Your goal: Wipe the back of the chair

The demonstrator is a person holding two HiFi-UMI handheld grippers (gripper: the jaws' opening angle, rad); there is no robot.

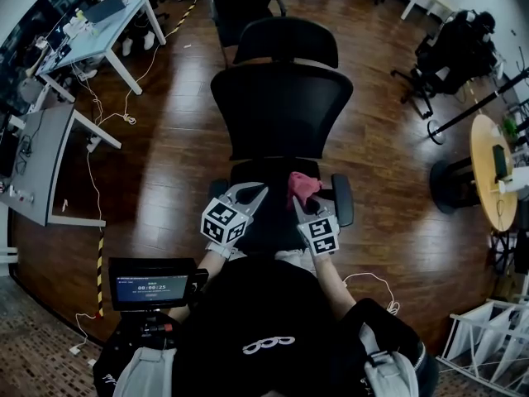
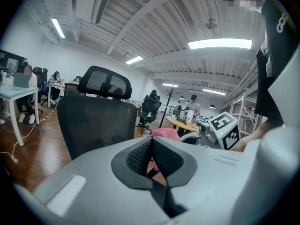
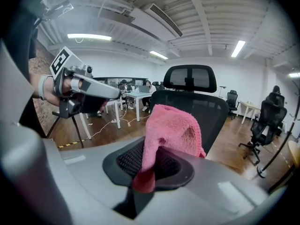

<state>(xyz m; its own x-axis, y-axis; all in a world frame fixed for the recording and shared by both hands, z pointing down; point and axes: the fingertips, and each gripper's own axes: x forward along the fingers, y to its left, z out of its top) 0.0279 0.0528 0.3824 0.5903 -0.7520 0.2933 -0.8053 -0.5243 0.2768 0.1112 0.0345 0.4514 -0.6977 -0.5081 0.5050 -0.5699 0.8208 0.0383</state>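
The black mesh-backed office chair [image 1: 279, 110] stands in front of me, its headrest [image 1: 288, 40] beyond the backrest. My right gripper [image 1: 301, 206] is over the seat, shut on a pink cloth [image 1: 302, 186]. In the right gripper view the cloth [image 3: 171, 134] stands up out of the shut right gripper [image 3: 152, 154], with the chair back [image 3: 208, 114] behind it. My left gripper [image 1: 251, 193] hovers beside it over the seat's left side. The left gripper [image 2: 151, 143] has its pads pressed together with nothing between them. The chair back [image 2: 96, 123] lies ahead to its left, the cloth [image 2: 165, 133] just past the pads.
Wooden floor all round the chair. Desks [image 1: 99, 31] with cables stand far left, and a small screen on a stand [image 1: 153, 282] sits near left. A round table [image 1: 488, 168], another black chair [image 1: 455, 52] and a white rack [image 1: 488, 341] are at right.
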